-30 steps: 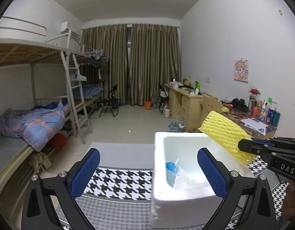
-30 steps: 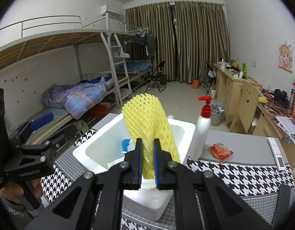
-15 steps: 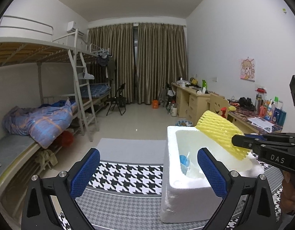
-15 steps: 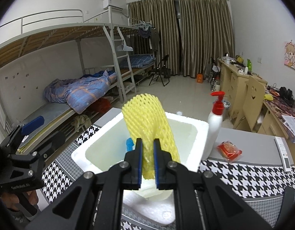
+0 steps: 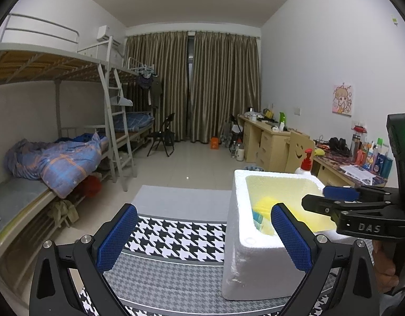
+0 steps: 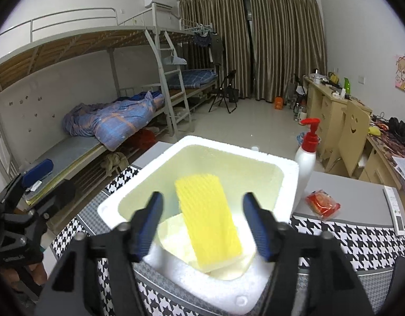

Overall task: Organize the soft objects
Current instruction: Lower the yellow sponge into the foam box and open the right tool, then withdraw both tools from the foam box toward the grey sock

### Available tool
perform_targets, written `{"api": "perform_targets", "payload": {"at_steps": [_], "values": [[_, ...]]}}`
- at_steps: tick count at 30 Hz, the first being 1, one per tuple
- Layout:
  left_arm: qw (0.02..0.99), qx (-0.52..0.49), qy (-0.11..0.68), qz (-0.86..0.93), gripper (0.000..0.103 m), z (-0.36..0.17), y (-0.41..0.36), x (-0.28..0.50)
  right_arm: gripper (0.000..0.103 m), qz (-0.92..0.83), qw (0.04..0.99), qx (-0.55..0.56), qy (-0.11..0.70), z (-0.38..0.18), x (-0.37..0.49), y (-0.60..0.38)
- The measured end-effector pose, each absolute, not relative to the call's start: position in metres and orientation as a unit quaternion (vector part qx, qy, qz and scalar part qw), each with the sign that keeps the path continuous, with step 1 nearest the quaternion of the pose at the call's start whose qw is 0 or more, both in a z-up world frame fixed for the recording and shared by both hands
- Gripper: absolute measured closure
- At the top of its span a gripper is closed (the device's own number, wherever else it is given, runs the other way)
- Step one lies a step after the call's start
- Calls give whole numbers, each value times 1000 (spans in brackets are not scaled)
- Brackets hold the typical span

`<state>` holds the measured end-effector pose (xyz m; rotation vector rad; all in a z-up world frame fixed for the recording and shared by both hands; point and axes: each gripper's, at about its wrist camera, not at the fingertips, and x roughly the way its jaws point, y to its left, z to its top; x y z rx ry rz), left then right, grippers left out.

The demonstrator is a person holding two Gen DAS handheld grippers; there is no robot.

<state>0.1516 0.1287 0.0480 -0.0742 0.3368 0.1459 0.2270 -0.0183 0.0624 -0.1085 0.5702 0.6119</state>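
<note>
So the yellow foam net point(image 6: 209, 217) is lying in the white styrofoam box point(image 6: 289, 168) on the houndstooth table point(image 6: 360, 234), its near end propped up on the box's front rim. The right gripper point(image 6: 203, 226) hangs right over it with jaws opening, one blue pad on either side, neither touching the net. Left gripper point(image 5: 202, 239) is off at the box's 9 o'clock, jaws wide apart, nothing in them. A white pump bottle point(image 6: 306, 155) stands at the box's 2 o'clock, with a red packet point(image 6: 322, 204) near it on the table.
</note>
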Motion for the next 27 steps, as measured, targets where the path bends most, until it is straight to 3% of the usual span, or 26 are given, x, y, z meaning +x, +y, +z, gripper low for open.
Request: {"api": "perform_targets", "payload": {"at_steps": [10, 27], "values": [[984, -30, 163, 71, 1, 55, 118, 146, 27, 291, 922, -49, 251, 74, 208, -31], [987, -11, 150, 61, 1, 62, 80, 130, 6, 290, 932, -17, 215, 84, 183, -71]]}}
